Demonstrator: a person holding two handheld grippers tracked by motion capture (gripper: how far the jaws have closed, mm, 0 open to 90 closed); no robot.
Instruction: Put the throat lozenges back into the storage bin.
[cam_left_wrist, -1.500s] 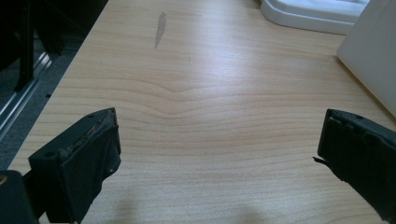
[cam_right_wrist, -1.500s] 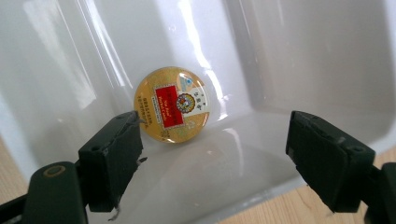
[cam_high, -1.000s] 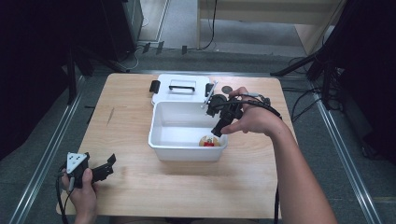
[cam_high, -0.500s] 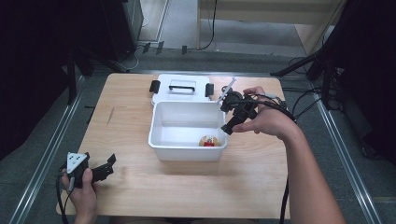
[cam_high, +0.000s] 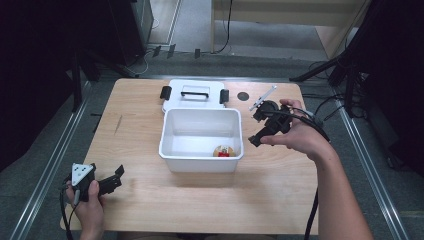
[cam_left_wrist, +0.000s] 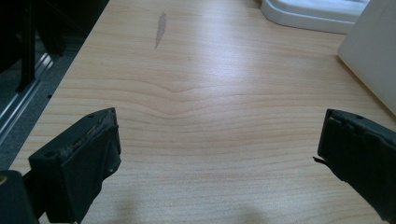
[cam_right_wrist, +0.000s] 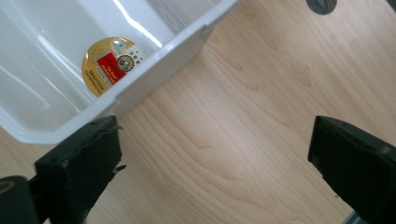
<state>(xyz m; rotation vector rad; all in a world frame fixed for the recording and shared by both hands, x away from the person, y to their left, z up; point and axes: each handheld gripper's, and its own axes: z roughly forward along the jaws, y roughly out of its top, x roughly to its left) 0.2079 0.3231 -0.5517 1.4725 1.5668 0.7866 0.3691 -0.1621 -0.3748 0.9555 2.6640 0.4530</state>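
The fingers of the right gripper are standing wide apart with nothing between them; they have just been opening, and bare wood is showing in the gap in the right gripper view. The gripper is hanging just to the right of the white bin, outside its right wall, above the counter. The thing the work is turning on, a small round tin with a gold and red label, is lying flat on the bin's floor in the near right corner, label up, free of any grip. From the right fingers it is lying to the left and lower down, on the other side of the bin's right wall; in the right gripper view the tin is showing beyond the rim, up and left of the left finger. Being round, it is offering no long axis to line up with. The right hand is by far the nearer of the two. The left gripper is resting at the near left corner of the counter, well apart from the bin, its fingers also spread wide and empty over plain wood. The bin's lid is lying flat just beyond the bin's far wall. Any move back to the tin would probably have to clear the right wall first.
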